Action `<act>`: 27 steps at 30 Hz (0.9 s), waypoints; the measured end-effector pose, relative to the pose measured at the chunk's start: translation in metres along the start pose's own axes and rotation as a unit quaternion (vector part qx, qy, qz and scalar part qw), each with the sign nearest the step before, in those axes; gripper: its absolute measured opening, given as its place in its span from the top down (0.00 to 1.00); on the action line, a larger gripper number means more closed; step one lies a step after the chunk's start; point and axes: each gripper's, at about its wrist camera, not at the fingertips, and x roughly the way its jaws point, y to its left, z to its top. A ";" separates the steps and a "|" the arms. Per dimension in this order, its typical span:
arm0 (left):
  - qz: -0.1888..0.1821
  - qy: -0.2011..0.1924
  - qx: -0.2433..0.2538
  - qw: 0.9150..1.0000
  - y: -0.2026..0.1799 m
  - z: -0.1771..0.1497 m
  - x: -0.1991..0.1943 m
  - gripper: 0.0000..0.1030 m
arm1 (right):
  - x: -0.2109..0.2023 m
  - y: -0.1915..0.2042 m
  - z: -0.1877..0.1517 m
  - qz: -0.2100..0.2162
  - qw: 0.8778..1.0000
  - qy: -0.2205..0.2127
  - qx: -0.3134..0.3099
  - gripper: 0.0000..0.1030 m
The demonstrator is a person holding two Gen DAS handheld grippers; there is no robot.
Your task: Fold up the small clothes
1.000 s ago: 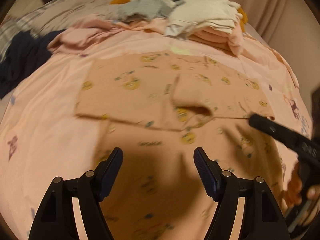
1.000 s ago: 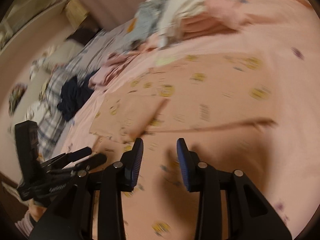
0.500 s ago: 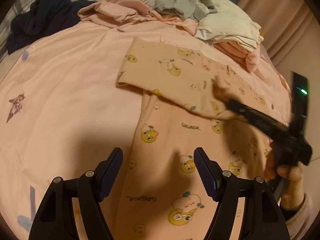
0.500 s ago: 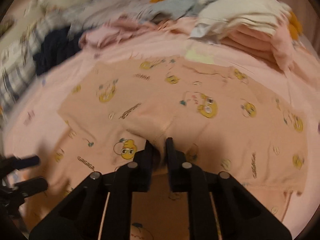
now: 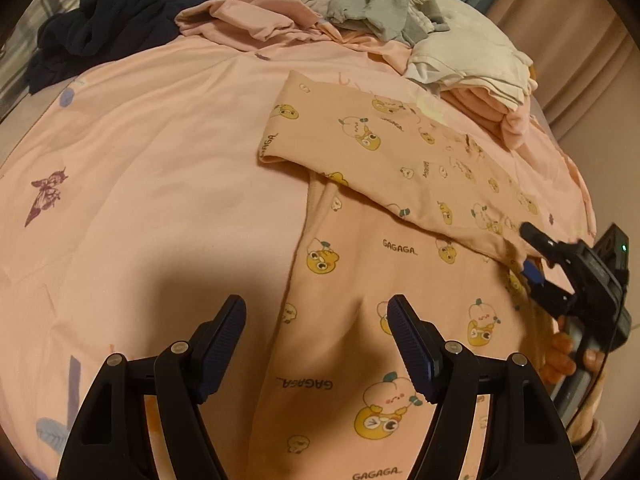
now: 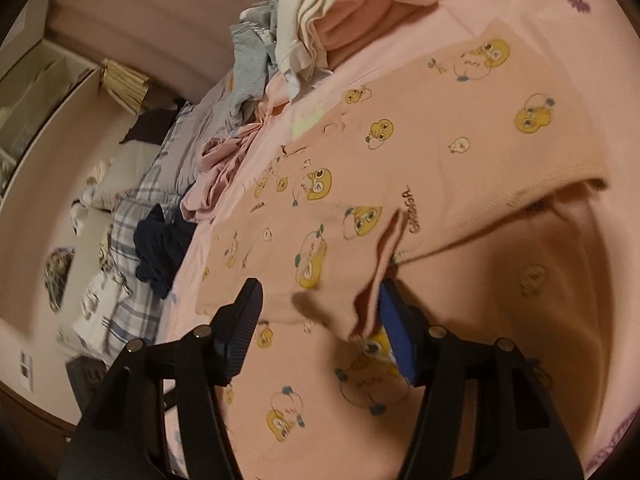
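- A bed (image 5: pixel 160 128) covered by a pink sheet is seen in both views; the printed pink garment (image 5: pixel 400 264) is spread on it, in front of both claws.
- A pile of clothes (image 5: pixel 460 60) with a stuffed goose and a dark garment (image 5: pixel 100 20) are seen at the far side, well apart from the work.
- One part of the printed garment is laid across the rest as a folded band (image 5: pixel 384 148), its long axis running from the far left down toward the near right.
- The right claw (image 6: pixel 320 320) is seen wide open, with a loose fold of the garment draped against its right finger; nothing is clamped.
- The left claw (image 5: pixel 316 344) is held open and empty above the garment's near left edge, which runs away from it between the fingers.
- That edge is judged nearest the left claw, so the next fold would probably start there.
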 end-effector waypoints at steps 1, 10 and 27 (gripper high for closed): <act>0.000 0.000 0.001 1.000 0.000 0.000 0.000 0.29 | 0.004 0.004 0.001 -0.011 1.000 0.002 -0.006 0.57; 0.006 0.001 -0.005 1.000 0.008 0.001 0.001 0.29 | -0.012 0.077 0.023 -0.120 0.975 -0.029 -0.184 0.95; 0.011 -0.010 0.030 0.999 -0.013 0.028 0.011 0.30 | -0.034 -0.017 0.065 -0.225 0.968 -0.051 -0.102 0.91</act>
